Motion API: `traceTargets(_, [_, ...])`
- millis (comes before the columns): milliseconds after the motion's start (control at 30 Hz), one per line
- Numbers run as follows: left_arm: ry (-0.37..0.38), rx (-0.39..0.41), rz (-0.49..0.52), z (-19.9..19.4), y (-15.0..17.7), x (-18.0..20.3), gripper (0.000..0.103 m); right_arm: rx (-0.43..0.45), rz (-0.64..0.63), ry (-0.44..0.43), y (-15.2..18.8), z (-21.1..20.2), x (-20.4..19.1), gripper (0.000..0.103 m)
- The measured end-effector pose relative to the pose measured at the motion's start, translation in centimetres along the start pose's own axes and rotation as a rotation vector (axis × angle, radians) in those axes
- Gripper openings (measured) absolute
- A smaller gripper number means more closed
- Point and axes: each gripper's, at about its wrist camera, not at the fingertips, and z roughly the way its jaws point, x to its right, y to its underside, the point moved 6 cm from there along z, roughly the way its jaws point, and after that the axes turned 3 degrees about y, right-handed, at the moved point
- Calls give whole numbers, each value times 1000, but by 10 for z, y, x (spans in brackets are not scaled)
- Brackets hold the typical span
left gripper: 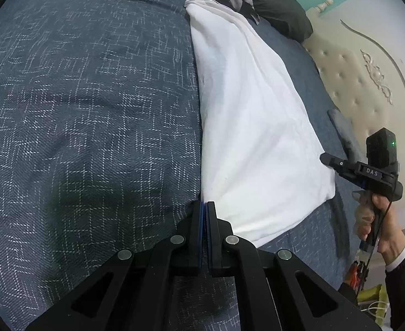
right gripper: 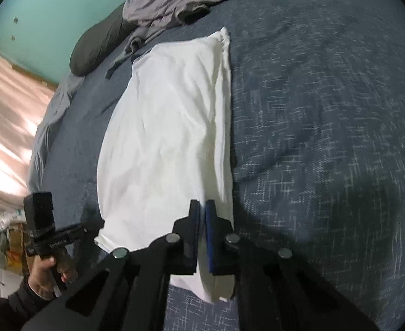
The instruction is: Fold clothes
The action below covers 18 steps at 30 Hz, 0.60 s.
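Note:
A white garment (left gripper: 252,124) (right gripper: 169,138) lies folded into a long strip on the dark blue patterned bedspread (left gripper: 92,110). My left gripper (left gripper: 204,204) is shut, its tips right at the strip's near left corner; no cloth shows between the pads. In the right wrist view the left gripper (right gripper: 100,224) sits at that same corner. My right gripper (right gripper: 202,202) is shut with white fabric pinched between its blue pads at the strip's near right edge. The right gripper (left gripper: 322,158) meets that edge in the left wrist view too.
A heap of grey clothes (right gripper: 169,2) and a dark pillow (right gripper: 100,44) lie at the far end of the bed. A cream tufted headboard (left gripper: 354,77) stands on one side. The person's hands (left gripper: 379,220) (right gripper: 42,273) hold the handles. Wide bedspread (right gripper: 326,110) stretches beside the strip.

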Motion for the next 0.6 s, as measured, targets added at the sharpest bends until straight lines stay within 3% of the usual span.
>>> traceTargets(500, [34,-3,-6,-6,-2,1,1,-15,123,-18,5,13,24,2])
traceTargets(567, [37,0,-11,-8,-2,0,1,-11,141,-18,4,11,24,5])
traceTargets(600, [37,2,-13,-10,0,-1,1,-14,144,0,6,9,26,12])
